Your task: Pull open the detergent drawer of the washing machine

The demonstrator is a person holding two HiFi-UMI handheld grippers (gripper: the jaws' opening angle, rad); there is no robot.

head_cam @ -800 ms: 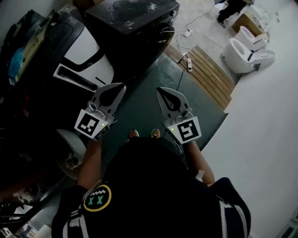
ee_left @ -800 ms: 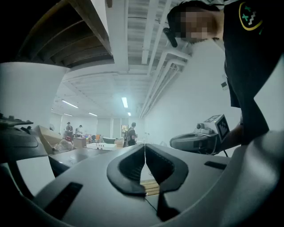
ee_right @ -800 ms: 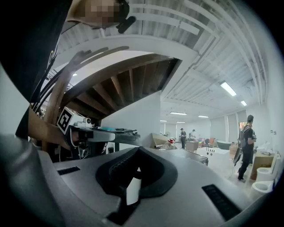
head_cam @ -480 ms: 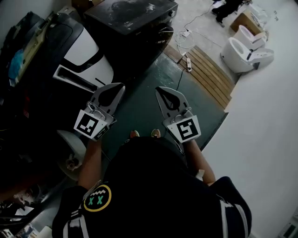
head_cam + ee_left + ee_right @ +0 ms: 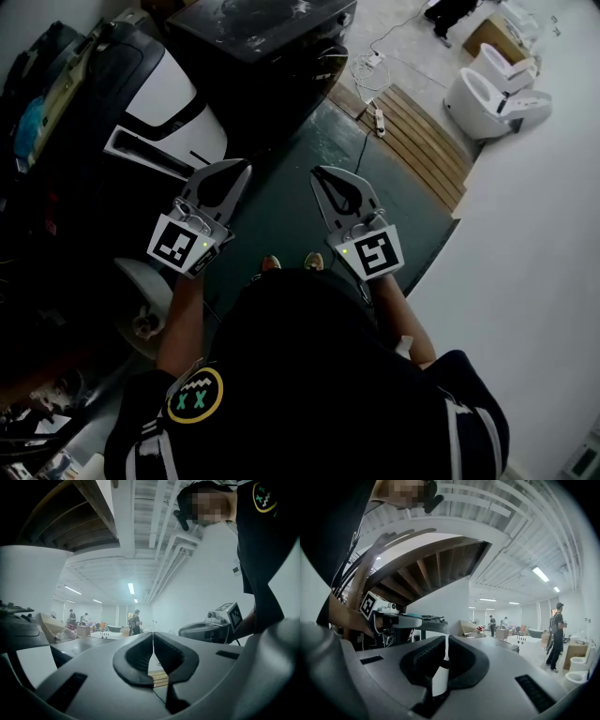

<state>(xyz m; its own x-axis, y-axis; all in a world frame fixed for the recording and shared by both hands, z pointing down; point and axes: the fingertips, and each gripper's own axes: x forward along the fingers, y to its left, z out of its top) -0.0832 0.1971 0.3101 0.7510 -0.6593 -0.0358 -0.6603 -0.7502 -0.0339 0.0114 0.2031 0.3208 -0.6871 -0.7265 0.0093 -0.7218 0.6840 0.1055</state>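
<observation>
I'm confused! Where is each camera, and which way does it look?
Head view: on the person's head, looking steeply down at left gripper, right gripper, own arms, torso, shoes.
Left gripper view: on that gripper, looking level past shut jaws; torso at right.
Right gripper view: likewise; arm at left.
Shared: each gripper view sees the other gripper.

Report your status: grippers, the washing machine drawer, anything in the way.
Left gripper shut, empty. Right gripper shut, empty. Both short of the dark machine; drawer not seen. Power strip lies to its right.

Left gripper (image 5: pixel 245 169) and right gripper (image 5: pixel 318 174) hover above mat (image 5: pixel 281 217).
</observation>
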